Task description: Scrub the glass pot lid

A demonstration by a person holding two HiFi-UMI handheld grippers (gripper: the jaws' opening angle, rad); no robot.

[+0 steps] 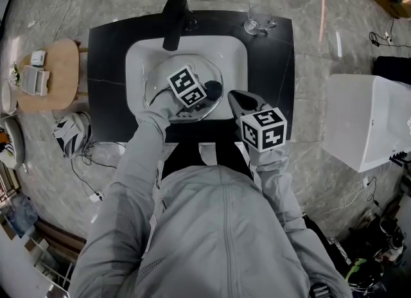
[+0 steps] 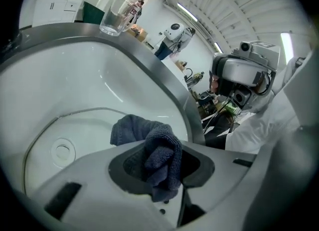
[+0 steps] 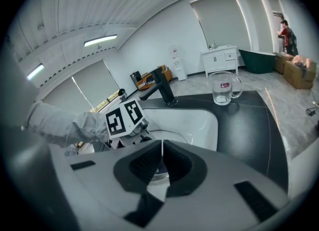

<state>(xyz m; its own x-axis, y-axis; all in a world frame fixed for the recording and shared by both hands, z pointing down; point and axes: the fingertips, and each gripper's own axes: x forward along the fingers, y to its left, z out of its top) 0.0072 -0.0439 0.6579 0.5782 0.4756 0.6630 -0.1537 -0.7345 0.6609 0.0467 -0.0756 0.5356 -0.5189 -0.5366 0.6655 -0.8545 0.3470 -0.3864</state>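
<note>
The glass pot lid (image 1: 168,79) lies in the white sink (image 1: 234,49), its steel rim (image 2: 75,111) curving across the left gripper view. My left gripper (image 1: 207,92) hovers over the lid's right part, shut on a dark blue cloth (image 2: 158,156) that bunches out past the jaws toward the glass. My right gripper (image 1: 233,97) reaches in from the sink's near right edge. Its jaws (image 3: 162,148) are pressed together, with a strip of the lid's rim (image 3: 158,176) showing just behind them, so it looks shut on the rim.
A black faucet (image 1: 174,20) stands at the back of the sink. A glass mug (image 1: 259,18) sits on the black counter (image 1: 276,72) at the back right. A white cabinet (image 1: 366,120) stands to the right, and a wooden stool (image 1: 51,75) with small items to the left.
</note>
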